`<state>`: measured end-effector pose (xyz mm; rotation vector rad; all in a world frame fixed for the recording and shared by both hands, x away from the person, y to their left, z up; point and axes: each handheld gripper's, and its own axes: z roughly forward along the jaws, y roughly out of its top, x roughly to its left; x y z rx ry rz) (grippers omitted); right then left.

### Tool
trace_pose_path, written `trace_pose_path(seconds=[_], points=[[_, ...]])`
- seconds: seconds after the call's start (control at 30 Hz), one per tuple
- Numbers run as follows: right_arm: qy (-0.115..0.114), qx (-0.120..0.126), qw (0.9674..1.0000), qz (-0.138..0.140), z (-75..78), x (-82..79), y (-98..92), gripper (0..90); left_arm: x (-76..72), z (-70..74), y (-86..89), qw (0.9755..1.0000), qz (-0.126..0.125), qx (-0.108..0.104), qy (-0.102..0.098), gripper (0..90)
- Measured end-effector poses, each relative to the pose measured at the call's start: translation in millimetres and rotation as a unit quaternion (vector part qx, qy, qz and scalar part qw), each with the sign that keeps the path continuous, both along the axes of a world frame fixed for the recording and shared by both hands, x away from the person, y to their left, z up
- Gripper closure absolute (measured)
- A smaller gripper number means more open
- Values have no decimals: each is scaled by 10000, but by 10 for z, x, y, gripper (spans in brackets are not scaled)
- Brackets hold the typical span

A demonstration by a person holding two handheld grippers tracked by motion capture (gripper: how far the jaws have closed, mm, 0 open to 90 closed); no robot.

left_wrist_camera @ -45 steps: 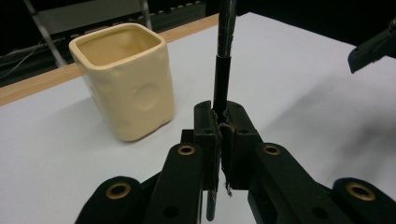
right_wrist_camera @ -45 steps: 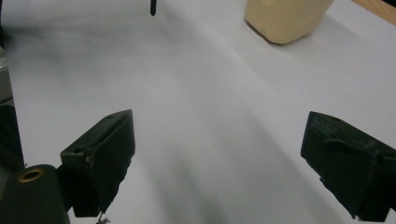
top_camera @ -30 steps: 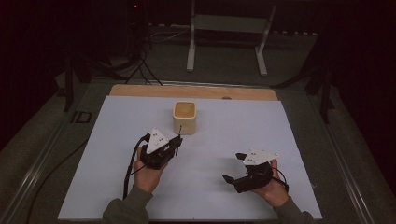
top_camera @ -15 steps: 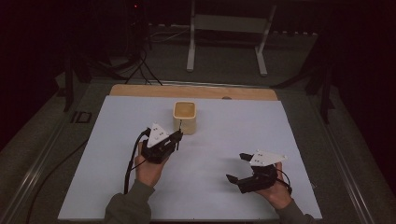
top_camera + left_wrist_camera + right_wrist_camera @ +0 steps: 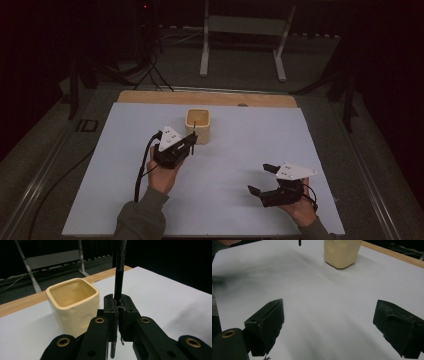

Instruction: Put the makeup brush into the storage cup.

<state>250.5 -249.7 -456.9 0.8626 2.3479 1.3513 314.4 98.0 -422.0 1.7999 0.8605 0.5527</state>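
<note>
jaws of the left gripper clamp a thin, stiff, light black pen mid-shaft, upright beside the cream cup on the white surface; right gripper jaws stand apart. likely slippery.

We've got our left gripper clamped tight right beside the cream cup, while our right gripper sits well apart from it, jaws spread wide.

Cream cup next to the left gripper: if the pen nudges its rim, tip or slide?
Probably slides: the cream cup looks squat with a broad base. Its glossy, ceramic-looking walls suggest it is heavy for its size and slippery on the white sheet. Likely chips if knocked over.
</note>
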Motion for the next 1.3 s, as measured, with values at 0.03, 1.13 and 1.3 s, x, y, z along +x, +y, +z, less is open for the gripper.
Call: trace_pose_path(seconds=[0.03, 1.13, 1.3], points=[[-8, 12, 10000, -21, -1, -5, -14, 98, 6, 5, -4, 10000, 7, -14, 4, 868], [0, 121, 9996, -262, -52, -102, -197, 98, 229, 136, -138, 9997, 146, -168, -129, 868], [-3, 124, 9995, -282, -51, -108, -210, 98, 260, 140, -149, 9996, 175, -167, -126, 868]])
